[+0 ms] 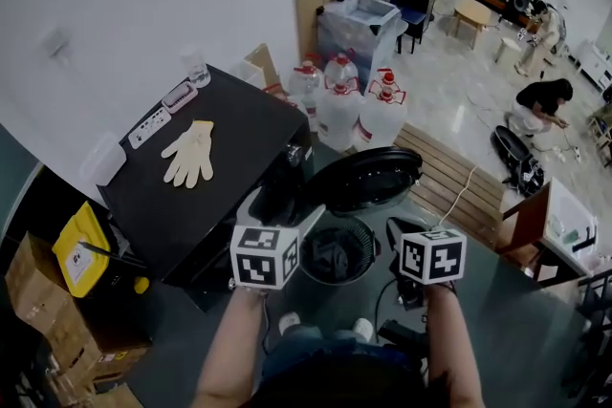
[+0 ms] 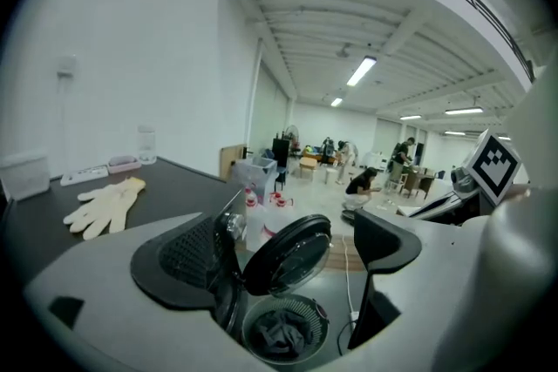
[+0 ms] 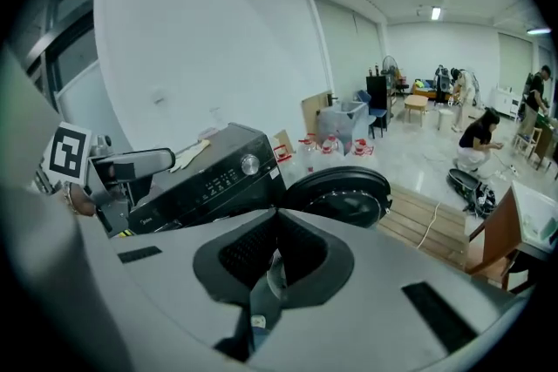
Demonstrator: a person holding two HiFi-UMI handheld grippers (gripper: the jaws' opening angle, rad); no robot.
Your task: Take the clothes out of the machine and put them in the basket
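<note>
Left gripper (image 2: pixel 292 226): jaws spread wide, nothing between the pads. Below and just ahead of its jaws stands the round dark mesh basket (image 2: pixel 321 318), with dark grey crumpled clothes (image 2: pixel 281 335) lying inside. The black front-loading washing machine (image 1: pixel 229 158) is ahead to its left, with the round black glass door (image 2: pixel 288 253) swung open above the basket. Drum interior cannot be seen. Right gripper (image 3: pixel 277 226): jaws pressed together pad to pad, machine ahead-left.

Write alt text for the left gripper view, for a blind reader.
The left gripper, jaws open and empty, frames the black washing machine, its round door swung open above a round basket holding dark clothes. Pale gloves lie on the machine's top at left; people work in the hall behind.
</note>
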